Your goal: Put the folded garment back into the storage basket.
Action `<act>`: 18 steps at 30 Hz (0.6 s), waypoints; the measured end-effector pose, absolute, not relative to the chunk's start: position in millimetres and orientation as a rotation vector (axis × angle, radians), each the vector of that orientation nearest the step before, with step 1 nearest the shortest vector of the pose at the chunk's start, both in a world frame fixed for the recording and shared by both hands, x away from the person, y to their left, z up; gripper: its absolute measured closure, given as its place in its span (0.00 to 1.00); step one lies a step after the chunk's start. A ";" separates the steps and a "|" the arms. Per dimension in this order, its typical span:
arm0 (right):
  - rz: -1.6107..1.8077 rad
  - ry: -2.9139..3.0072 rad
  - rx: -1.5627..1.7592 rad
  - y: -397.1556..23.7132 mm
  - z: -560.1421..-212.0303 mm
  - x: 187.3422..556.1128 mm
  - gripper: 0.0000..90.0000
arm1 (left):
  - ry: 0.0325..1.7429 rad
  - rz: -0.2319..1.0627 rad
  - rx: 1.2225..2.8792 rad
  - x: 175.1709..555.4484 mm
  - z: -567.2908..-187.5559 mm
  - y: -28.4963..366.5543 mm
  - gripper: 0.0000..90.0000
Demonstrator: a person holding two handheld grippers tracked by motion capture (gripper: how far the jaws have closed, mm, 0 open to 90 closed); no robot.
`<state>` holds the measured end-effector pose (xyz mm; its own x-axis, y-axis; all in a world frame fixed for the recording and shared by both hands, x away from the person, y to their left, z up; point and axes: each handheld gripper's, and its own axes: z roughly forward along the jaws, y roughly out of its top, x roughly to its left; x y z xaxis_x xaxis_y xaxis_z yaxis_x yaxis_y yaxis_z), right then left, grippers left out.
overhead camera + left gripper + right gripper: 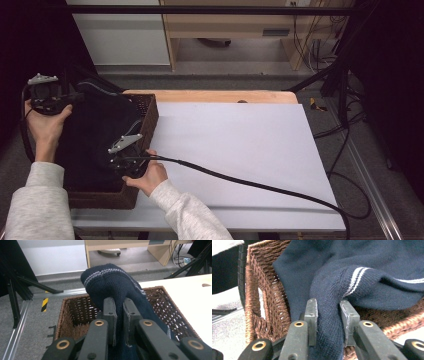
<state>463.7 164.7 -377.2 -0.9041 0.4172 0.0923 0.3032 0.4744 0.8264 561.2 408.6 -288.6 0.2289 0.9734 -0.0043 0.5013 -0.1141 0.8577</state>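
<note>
1. White table (240, 150) spreads right, bare.
2. Wicker basket (147, 112) sits at its left edge.
3. Navy sweater (95, 135), striped white, lies bunched in the basket, lifted at two points.
4. Left gripper (119, 322), at the far left, is clamped on a fold.
5. Right gripper (329, 322), near the basket's right wall, pinches another fold.

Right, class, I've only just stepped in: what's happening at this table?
A person is handling a dark blue knitted sweater with a gripper in each hand. The left gripper is shut on a bunched fold of it above the brown wicker basket. The right gripper is shut on another fold, near two white stripes, at the basket's side. Most of the sweater lies in the basket, which sits at the left end of the white table.
</note>
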 end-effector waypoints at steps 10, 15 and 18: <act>1.464 2.494 0.587 160.9 -371.6 459.2 0.48 | 1.403 0.776 1.683 567.3 -313.1 409.2 0.73; 1.468 2.427 0.565 146.0 -357.1 459.2 0.31 | 1.361 0.767 1.691 561.2 -308.9 401.2 0.59; 1.475 2.412 0.577 132.3 -353.7 460.4 0.24 | 1.331 0.745 1.698 557.7 -306.8 394.4 0.52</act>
<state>460.4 132.3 -353.7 -0.8887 0.4584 -0.0105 0.1993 0.4070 0.8914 557.7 394.4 -306.8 0.2619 0.9642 -0.0404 0.4696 -0.0908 0.8782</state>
